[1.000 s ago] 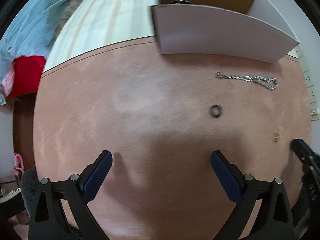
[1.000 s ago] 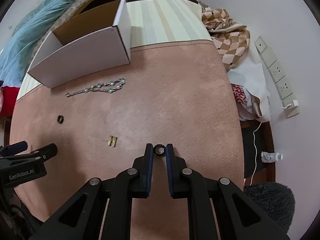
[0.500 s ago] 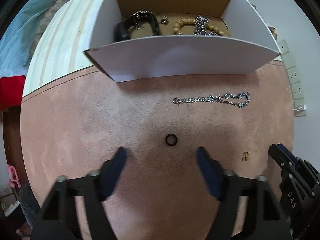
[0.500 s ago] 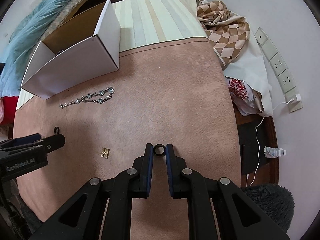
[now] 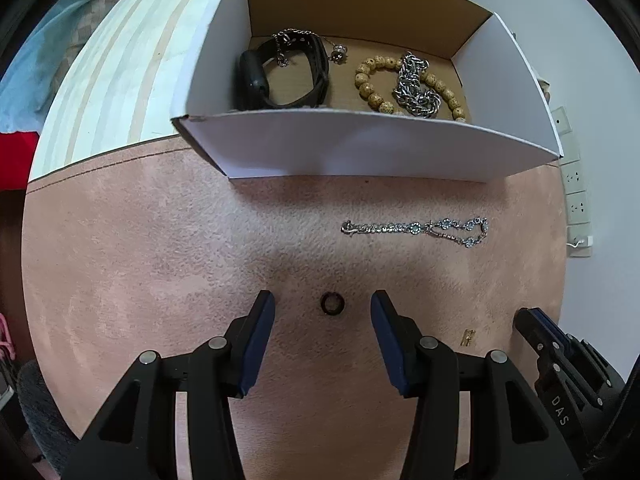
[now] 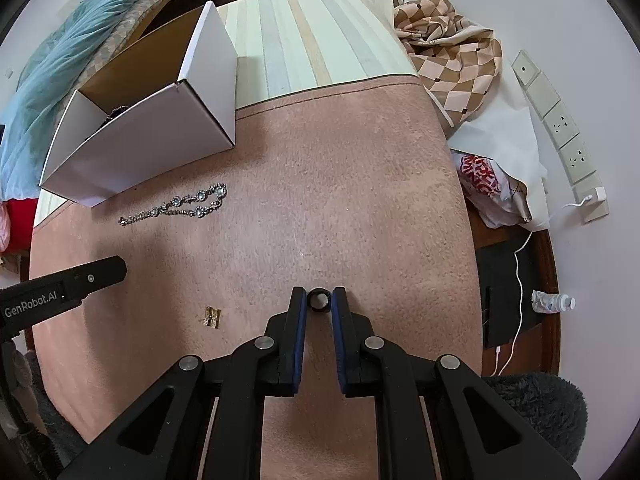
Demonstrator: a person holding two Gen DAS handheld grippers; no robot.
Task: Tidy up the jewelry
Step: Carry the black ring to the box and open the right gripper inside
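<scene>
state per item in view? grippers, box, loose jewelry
Left gripper: open, straddling small black ring lying on pink mat.
Right gripper: shut on second dark ring.
White cardboard box: open, jewelry inside.
Silver crystal bracelet: unclasped, lying on mat.
Small gold clasp: loose on mat.

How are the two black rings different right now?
One black ring lies flat on the pink mat, untouched, between the open fingers of the left gripper. The other ring is pinched at the fingertips of the right gripper, which is shut on it. Both are small, dark and round, and neither is in the box yet.
</scene>
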